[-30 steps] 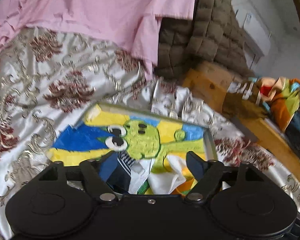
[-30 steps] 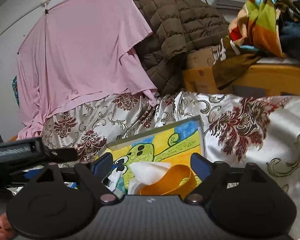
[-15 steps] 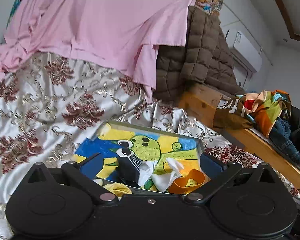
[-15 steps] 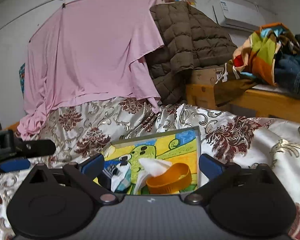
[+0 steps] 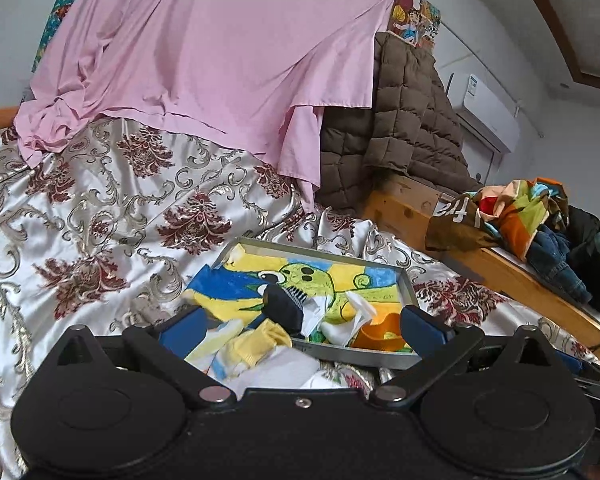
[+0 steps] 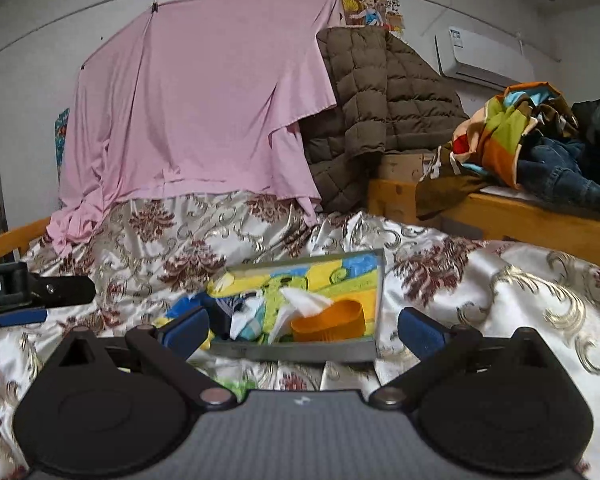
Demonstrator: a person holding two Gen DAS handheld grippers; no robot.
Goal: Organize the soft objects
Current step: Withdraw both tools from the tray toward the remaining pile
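A grey metal tray [image 5: 352, 354] [image 6: 292, 350] lined with a bright cartoon cloth lies on the bed. In it are a dark striped sock [image 5: 284, 306] [image 6: 220, 312], a white cloth [image 5: 358, 312] [image 6: 304, 304] and an orange band [image 5: 380, 332] [image 6: 328, 322]. A yellow sock [image 5: 260, 342] and a white garment [image 5: 284, 372] lie just in front of the tray. My left gripper [image 5: 304, 328] is open, with the yellow sock loose between its fingers. My right gripper [image 6: 304, 328] is open in front of the tray and touches nothing. In the right wrist view the left gripper [image 6: 36, 292] shows at the left edge.
A floral satin bedspread [image 5: 100, 220] covers the bed. Behind it hang a pink sheet [image 5: 220, 60] and a brown quilted jacket [image 5: 404, 120]. To the right, a wooden ledge [image 5: 512, 276] carries a pile of clothes [image 5: 520, 208].
Both grippers have pulled back from the tray and their jaws have widened. The yellow sock and white garment in front of the tray have come into the left wrist view.
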